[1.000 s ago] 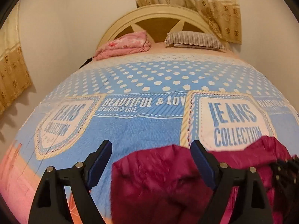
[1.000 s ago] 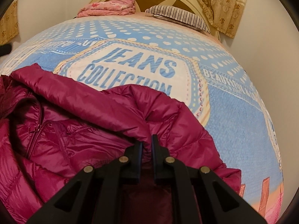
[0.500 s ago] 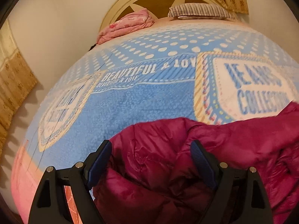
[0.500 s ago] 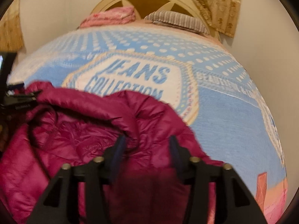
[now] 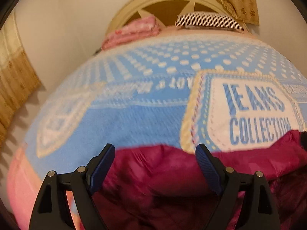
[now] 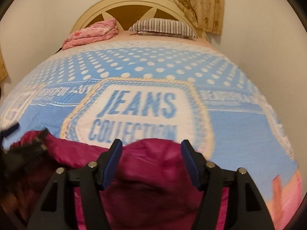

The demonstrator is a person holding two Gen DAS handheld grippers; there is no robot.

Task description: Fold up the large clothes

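A magenta puffer jacket (image 5: 172, 174) lies bunched on the near end of the bed; it also shows in the right wrist view (image 6: 151, 174). My left gripper (image 5: 155, 164) is open, its blue-padded jaws wide apart over the jacket's left part. My right gripper (image 6: 151, 161) is open over the jacket's right part, with a fold of jacket rising between the jaws, not pinched. The left gripper shows blurred at the left edge of the right wrist view (image 6: 11, 149). The jacket's near part is hidden behind the gripper bodies.
The bed carries a blue dotted blanket (image 5: 134, 118) printed "JEANS COLLECTION" (image 6: 138, 113). A folded pink quilt (image 6: 92, 32) and a striped pillow (image 6: 163, 26) lie by the cream headboard (image 6: 134, 2). Curtains hang at the right (image 6: 191, 3) and left (image 5: 13, 80). Walls flank the bed.
My right gripper opened and let go of the jacket, then rose and drew back. My left gripper stayed open and shifted over the jacket's left part. Both views are motion-blurred.
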